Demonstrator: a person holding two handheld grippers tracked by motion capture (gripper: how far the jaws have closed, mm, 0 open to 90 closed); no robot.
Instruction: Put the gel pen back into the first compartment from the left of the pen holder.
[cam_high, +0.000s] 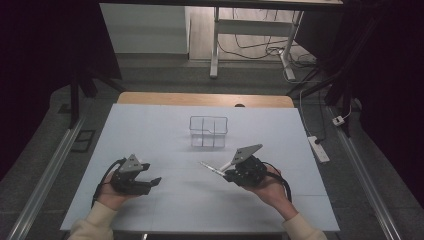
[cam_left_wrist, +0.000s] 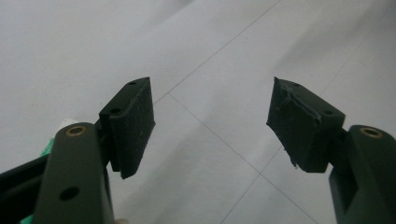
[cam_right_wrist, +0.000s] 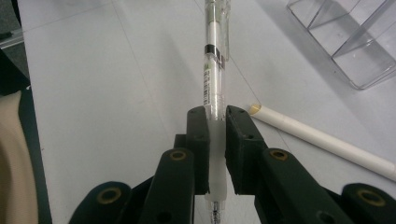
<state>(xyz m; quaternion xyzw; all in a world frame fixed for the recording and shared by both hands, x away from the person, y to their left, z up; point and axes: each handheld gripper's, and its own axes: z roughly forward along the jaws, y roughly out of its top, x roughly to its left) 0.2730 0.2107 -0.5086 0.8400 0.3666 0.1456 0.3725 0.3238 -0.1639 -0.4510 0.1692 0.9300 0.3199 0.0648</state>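
Observation:
My right gripper (cam_right_wrist: 215, 122) is shut on a clear pen (cam_right_wrist: 215, 70), whose barrel runs up and away between the jaws. In the high view this gripper (cam_high: 227, 174) is right of the table's centre, and the pen (cam_high: 210, 167) sticks out to the left just above the surface. A white stick (cam_right_wrist: 322, 140) lies on the table just right of the jaws. My left gripper (cam_left_wrist: 212, 121) is open with nothing between its pads, over bare white table. From above, the left gripper (cam_high: 152, 181) rests at the front left, held by a hand.
A clear divided organizer (cam_high: 208, 131) stands at the table's middle, beyond the right gripper, and its corner (cam_right_wrist: 345, 37) is near the pen. The white tabletop (cam_high: 165, 130) ends in a wooden strip (cam_high: 200, 98) at the back. A power strip (cam_high: 318, 148) lies on the floor to the right.

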